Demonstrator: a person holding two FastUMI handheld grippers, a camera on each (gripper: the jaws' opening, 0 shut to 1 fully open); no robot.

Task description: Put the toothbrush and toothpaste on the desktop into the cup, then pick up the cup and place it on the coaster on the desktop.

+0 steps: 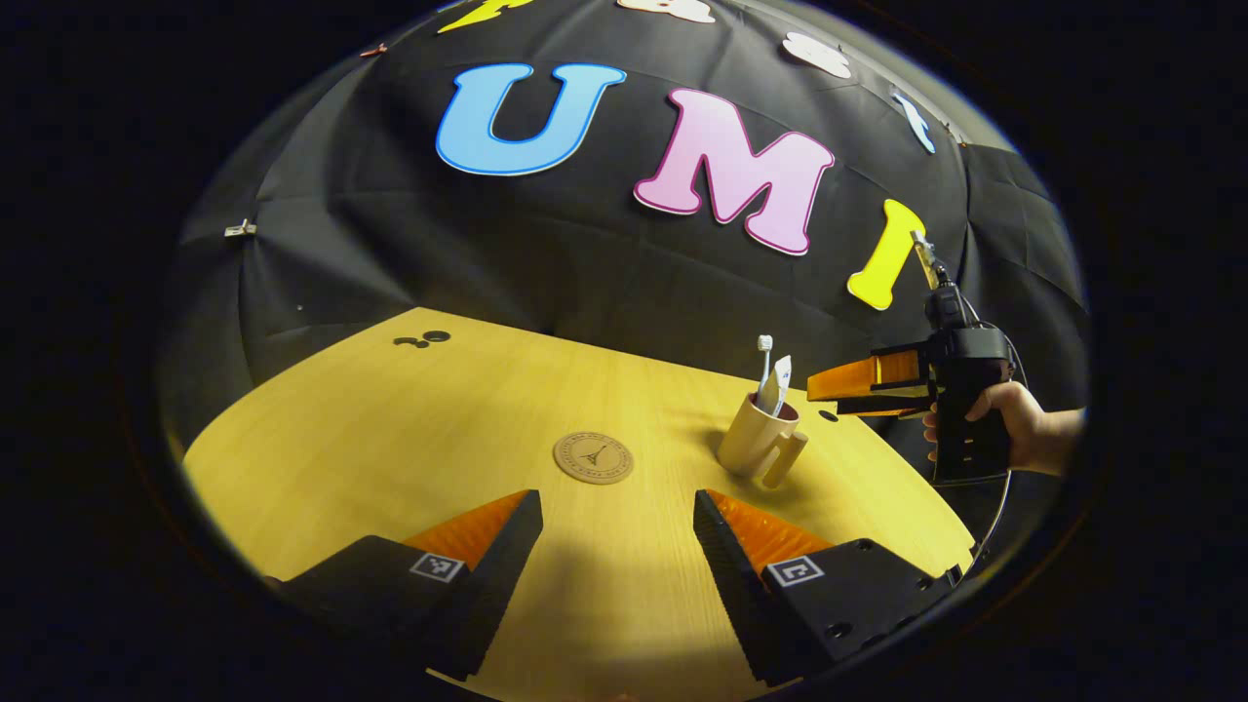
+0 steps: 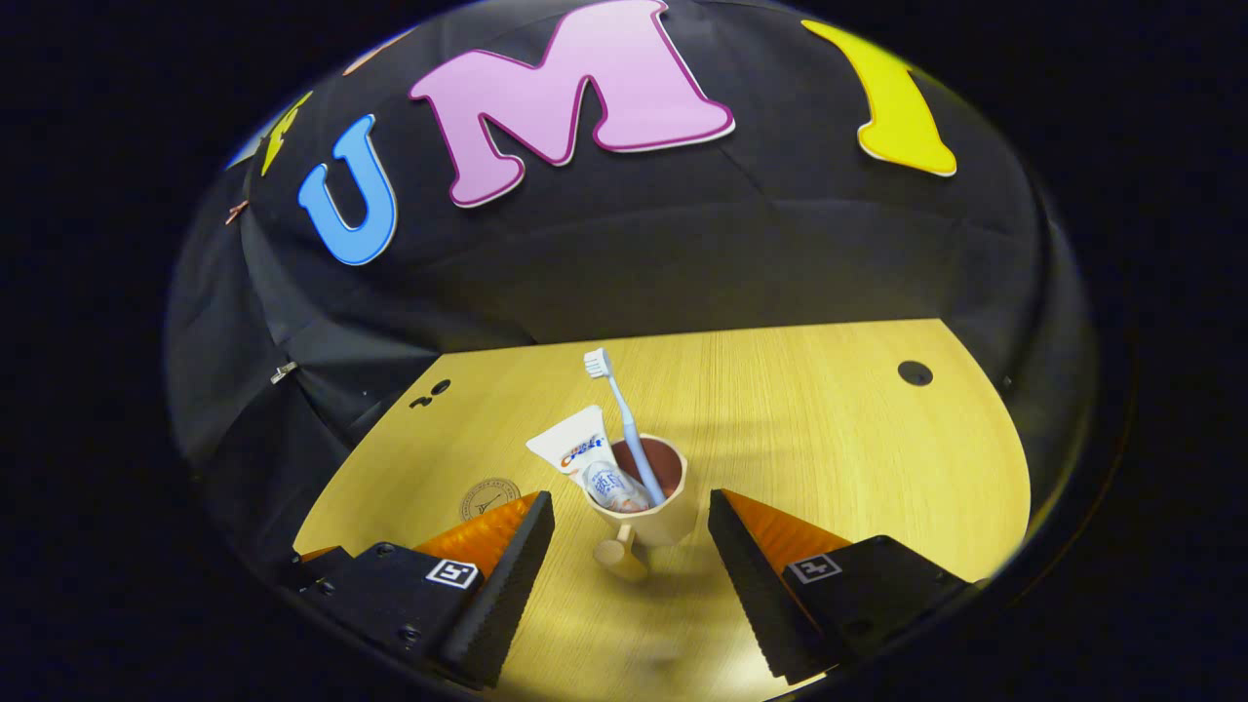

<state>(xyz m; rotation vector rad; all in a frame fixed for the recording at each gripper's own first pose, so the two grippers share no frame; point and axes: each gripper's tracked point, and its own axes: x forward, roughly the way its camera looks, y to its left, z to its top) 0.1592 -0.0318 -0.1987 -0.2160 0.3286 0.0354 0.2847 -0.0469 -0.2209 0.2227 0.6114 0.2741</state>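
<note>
A beige cup with a side handle stands upright on the wooden table, right of a round brown coaster. A pale blue toothbrush and a white toothpaste tube stick up out of the cup. In the right gripper view my right gripper is open, its fingers standing on either side of the cup without touching it. From the left gripper view that gripper hovers beside the cup's rim, held by a hand. My left gripper is open and empty, low over the table in front of the coaster.
The yellow wooden table has small dark holes at its far left corner and one near its right edge. Its rounded edge drops off close behind the right gripper. Black cloth walls the far side.
</note>
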